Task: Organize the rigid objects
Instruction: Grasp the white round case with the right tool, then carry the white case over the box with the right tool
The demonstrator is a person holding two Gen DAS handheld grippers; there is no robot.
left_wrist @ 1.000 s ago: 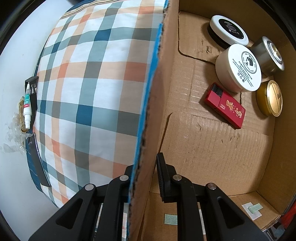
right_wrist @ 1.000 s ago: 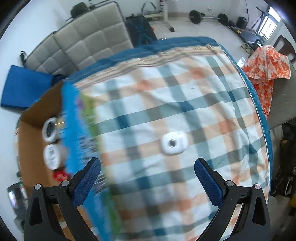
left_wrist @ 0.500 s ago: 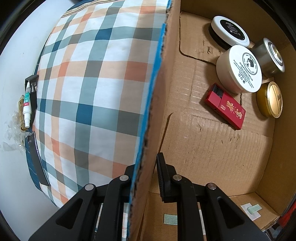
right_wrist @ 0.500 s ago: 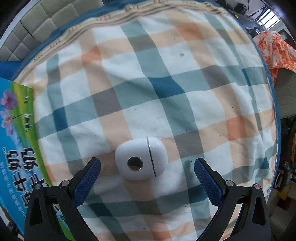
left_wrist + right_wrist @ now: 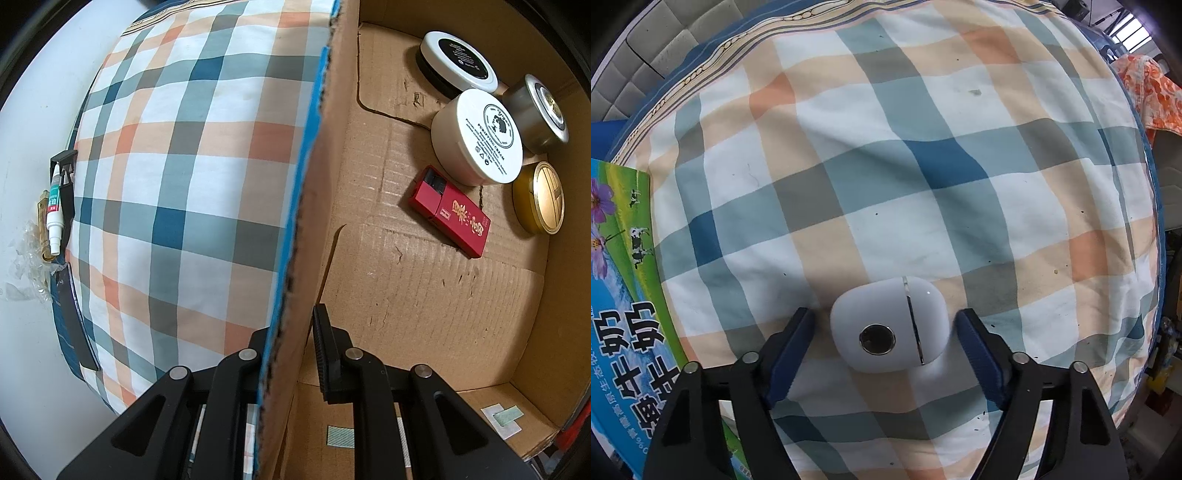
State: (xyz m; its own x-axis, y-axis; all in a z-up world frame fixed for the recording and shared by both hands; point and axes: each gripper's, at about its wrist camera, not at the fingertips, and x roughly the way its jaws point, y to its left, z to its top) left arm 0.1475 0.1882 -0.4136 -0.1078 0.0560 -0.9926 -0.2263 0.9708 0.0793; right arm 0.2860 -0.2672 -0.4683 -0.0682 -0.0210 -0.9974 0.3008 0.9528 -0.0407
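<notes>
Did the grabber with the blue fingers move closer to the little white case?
Yes. The right gripper came down toward the checkered cloth; its fingers now flank the white case, not yet touching.

Corrugated matt cardboard box [image 5: 424,288], creased; soft woven checked cloth [image 5: 923,166]; glossy smooth white plastic case [image 5: 886,328] with shiny metal ring; brushed metal tin [image 5: 535,110]; glossy red packet [image 5: 450,216].

round jars [image 5: 476,136]: 4 | red box [image 5: 450,210]: 1 | white case [image 5: 890,325]: 1 | cardboard box [image 5: 424,288]: 1
</notes>
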